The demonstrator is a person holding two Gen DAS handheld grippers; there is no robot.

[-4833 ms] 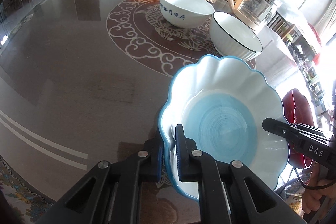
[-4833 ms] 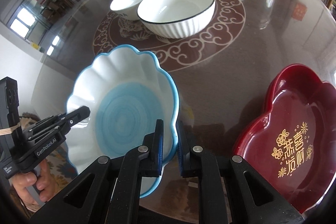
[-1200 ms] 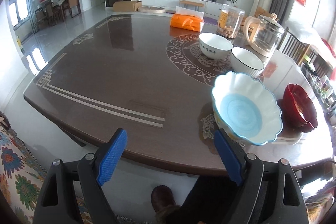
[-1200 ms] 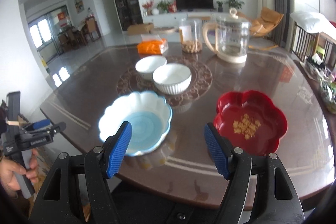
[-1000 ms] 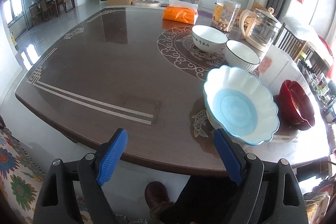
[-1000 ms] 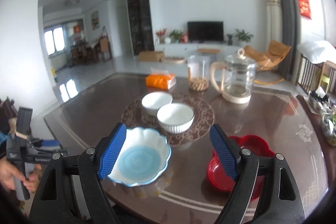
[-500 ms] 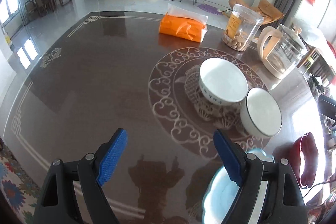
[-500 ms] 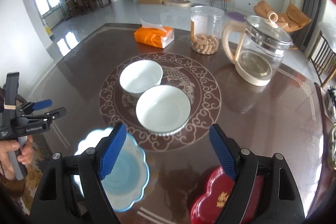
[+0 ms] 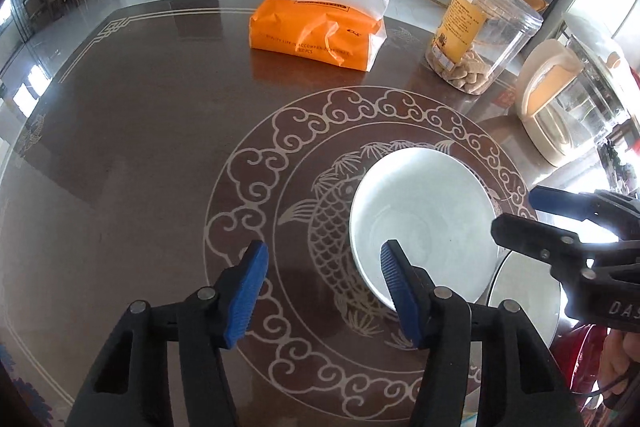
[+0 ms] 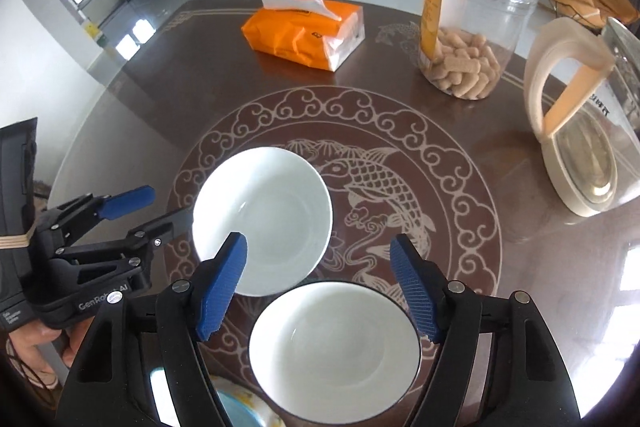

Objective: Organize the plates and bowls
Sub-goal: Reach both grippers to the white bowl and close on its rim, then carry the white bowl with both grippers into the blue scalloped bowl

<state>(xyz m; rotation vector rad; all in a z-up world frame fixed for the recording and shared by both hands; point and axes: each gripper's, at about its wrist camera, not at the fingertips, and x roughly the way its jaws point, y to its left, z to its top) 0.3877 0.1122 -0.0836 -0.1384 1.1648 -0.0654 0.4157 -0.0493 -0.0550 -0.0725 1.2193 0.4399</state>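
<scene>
A plain white bowl (image 9: pixel 424 227) (image 10: pixel 262 219) stands on the dark table's carp medallion. A black-rimmed white bowl (image 10: pixel 334 351) stands just in front of it, only its edge showing in the left wrist view (image 9: pixel 524 303). My left gripper (image 9: pixel 322 291) is open and empty above the white bowl's left rim; it also shows in the right wrist view (image 10: pixel 156 207). My right gripper (image 10: pixel 318 287) is open and empty above the black-rimmed bowl; it shows in the left wrist view (image 9: pixel 516 211). The blue scalloped bowl (image 10: pixel 236 407) and red dish (image 9: pixel 580 351) peek in at the bottom.
An orange tissue pack (image 9: pixel 320 31) (image 10: pixel 304 27) lies at the back of the table. A clear biscuit jar (image 9: pixel 476 35) (image 10: pixel 468 23) and a glass kettle with a cream handle (image 9: pixel 568 103) (image 10: pixel 580 131) stand at the back right.
Both grippers have let go of the blue scalloped bowl, pulled back, then moved forward and down over the two white bowls. Both stay open.
</scene>
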